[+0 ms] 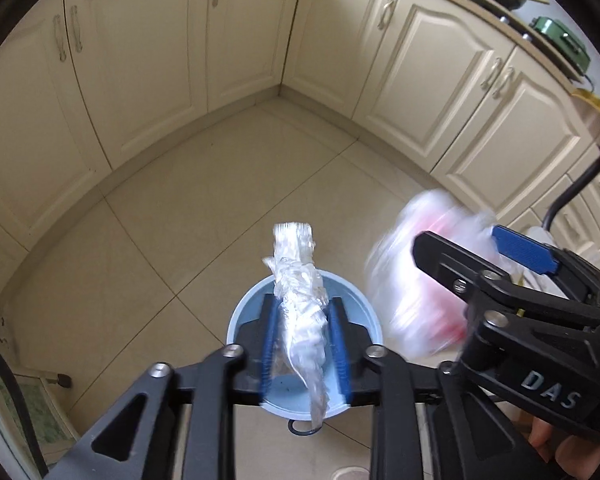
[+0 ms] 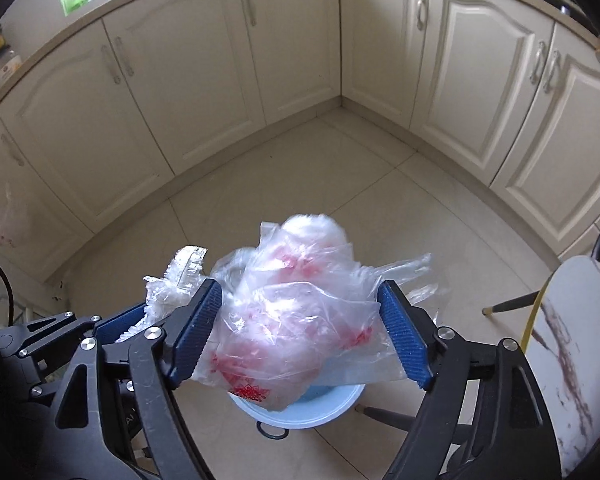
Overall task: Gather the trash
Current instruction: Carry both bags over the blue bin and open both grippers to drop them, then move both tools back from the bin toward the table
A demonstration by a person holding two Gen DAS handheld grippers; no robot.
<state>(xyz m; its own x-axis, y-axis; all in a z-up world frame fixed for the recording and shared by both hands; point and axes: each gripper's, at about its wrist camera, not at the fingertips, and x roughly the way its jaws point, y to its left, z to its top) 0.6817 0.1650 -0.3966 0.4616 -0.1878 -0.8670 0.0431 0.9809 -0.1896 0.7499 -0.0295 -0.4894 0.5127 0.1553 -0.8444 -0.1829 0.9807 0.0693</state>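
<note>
A kitchen corner with cream cabinet doors point(image 1: 148, 64) and a pale tiled floor point(image 1: 220, 200), seen from two cameras looking steeply down along hand-held grippers.

On the left, the left gripper point(image 1: 305, 344) hangs directly above a light blue bin point(image 1: 240, 320) standing on the floor. Between its blue pads sits a twisted strip of clear plastic wrap point(image 1: 300, 304), its long axis running along the fingers, one end sticking out past the tips and the other trailing down toward the bin's mouth. The pads stand a little apart from the wrap on both sides, so the grip looks released and the wrap appears free to drop.

To the right, just beside it, the right gripper point(image 2: 300, 332) has its jaws spread wide around a crumpled clear plastic bag with red print point(image 2: 292, 312). The bag bulges between the pads and touches them, but whether they press it cannot be told; it looks loosely cradled. The same blue bin point(image 2: 300, 412) lies straight below, partly hidden by the bag.

Inside the bin only a bare blue bottom shows; neither piece is in it yet. At far right stands a white chair point(image 2: 572, 360).
</note>
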